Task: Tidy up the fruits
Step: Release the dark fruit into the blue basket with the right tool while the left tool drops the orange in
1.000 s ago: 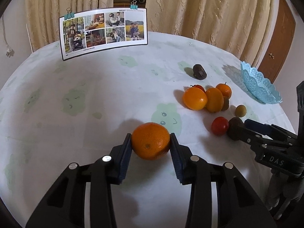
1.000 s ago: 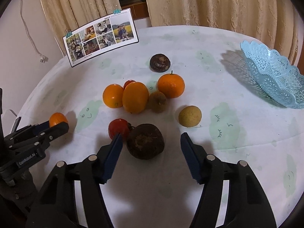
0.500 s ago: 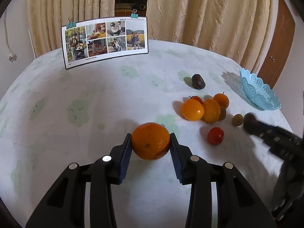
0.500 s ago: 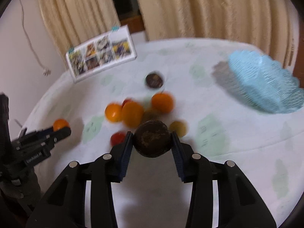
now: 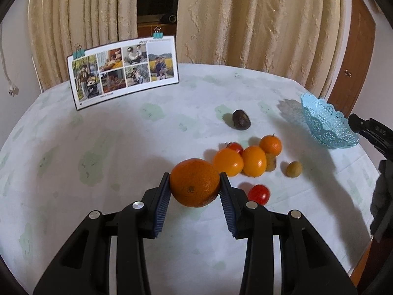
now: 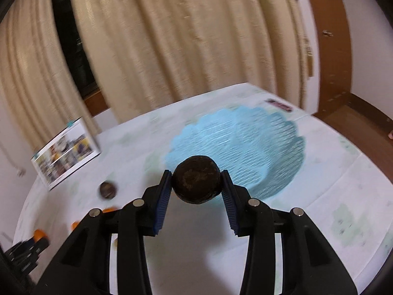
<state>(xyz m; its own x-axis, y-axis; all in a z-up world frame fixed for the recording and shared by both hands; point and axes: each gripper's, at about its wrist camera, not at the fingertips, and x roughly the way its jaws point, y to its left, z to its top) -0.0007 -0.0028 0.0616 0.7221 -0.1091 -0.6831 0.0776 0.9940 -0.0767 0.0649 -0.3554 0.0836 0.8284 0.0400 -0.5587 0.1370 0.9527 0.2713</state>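
Observation:
My left gripper (image 5: 194, 175) is shut on a large orange (image 5: 194, 184), held above the white tablecloth just left of the fruit pile. My right gripper (image 6: 196, 173) is shut on a round dark brown fruit (image 6: 195, 184), in front of the light blue lace basket (image 6: 270, 142). The left wrist view shows the basket (image 5: 326, 125) at the table's right edge, with part of my right gripper (image 5: 368, 129) beside it. On the table lie three oranges (image 5: 254, 161), a red tomato (image 5: 258, 194), a greenish-brown fruit (image 5: 294, 169) and another dark fruit (image 5: 241, 119).
A photo card (image 5: 122, 73) stands on clips at the table's back left. Beige curtains hang behind the table, and a brown door (image 5: 353, 56) is at the right. The right wrist view is blurred by motion.
My right gripper closed on the dark brown fruit, lifted it and swung right until the basket lay ahead. My left gripper rose a little with the orange.

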